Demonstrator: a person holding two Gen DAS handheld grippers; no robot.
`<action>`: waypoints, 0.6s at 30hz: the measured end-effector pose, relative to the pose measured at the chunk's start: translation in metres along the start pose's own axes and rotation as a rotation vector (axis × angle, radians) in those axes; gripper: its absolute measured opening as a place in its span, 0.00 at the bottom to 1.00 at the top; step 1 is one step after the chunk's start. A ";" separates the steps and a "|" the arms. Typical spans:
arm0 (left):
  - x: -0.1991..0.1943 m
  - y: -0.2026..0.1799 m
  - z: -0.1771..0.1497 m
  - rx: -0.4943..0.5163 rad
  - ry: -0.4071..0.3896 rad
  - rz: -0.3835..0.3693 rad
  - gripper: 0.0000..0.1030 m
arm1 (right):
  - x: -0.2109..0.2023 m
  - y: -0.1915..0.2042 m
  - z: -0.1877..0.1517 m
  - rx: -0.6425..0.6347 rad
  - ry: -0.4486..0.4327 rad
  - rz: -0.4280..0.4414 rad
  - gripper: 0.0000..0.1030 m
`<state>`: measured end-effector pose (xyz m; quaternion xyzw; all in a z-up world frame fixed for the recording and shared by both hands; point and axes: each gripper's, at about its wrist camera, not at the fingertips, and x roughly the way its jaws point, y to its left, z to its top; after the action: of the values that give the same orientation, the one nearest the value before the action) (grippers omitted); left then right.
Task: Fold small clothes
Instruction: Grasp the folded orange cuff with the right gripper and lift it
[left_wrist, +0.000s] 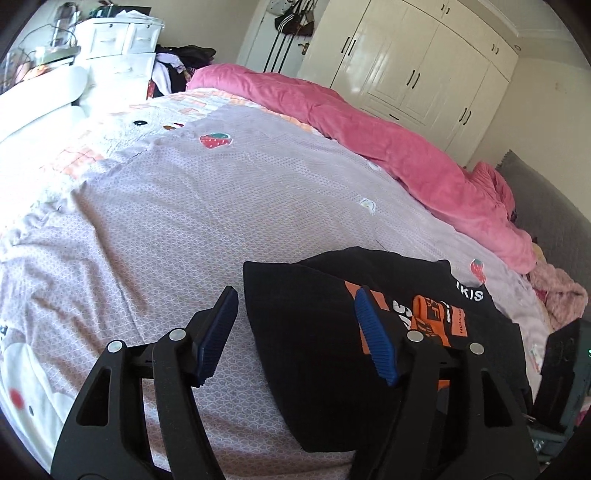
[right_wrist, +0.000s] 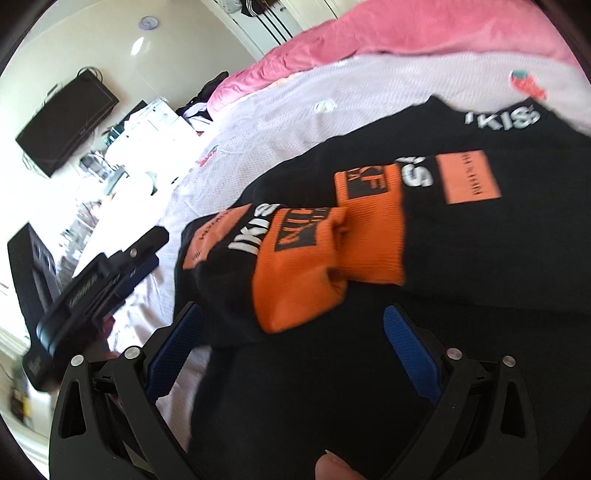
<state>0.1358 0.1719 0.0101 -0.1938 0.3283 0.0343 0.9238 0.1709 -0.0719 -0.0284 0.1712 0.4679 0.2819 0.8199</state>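
A small black garment (left_wrist: 314, 332) with orange cuffs and white lettering lies folded on the lilac bedsheet (left_wrist: 184, 206). My left gripper (left_wrist: 297, 299) is open and hovers over the garment's left edge, one finger off the cloth and one above it. In the right wrist view the same garment (right_wrist: 461, 258) fills the frame, with its two orange cuffs (right_wrist: 332, 254) bunched in the middle. My right gripper (right_wrist: 291, 328) is open just above the garment, close to the cuffs, holding nothing. The left gripper (right_wrist: 140, 258) shows at the left.
A pink duvet (left_wrist: 388, 136) is heaped along the bed's far side. White drawers (left_wrist: 122, 40) and a white wardrobe (left_wrist: 413, 59) stand beyond. Pink clothes (left_wrist: 557, 295) lie at the right by a grey headboard (left_wrist: 546, 206). A wall television (right_wrist: 66, 125) is at the left.
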 end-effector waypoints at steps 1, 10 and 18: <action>-0.001 0.001 0.000 -0.005 0.000 -0.003 0.57 | 0.002 0.000 0.002 0.007 0.006 0.004 0.79; -0.001 0.007 0.001 -0.044 0.004 -0.025 0.57 | 0.013 -0.007 0.017 0.099 0.012 0.074 0.29; -0.003 0.011 0.002 -0.063 -0.001 -0.028 0.57 | -0.002 0.013 0.025 -0.015 -0.059 0.058 0.12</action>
<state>0.1330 0.1827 0.0098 -0.2274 0.3240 0.0315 0.9178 0.1877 -0.0632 -0.0075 0.1866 0.4362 0.3039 0.8261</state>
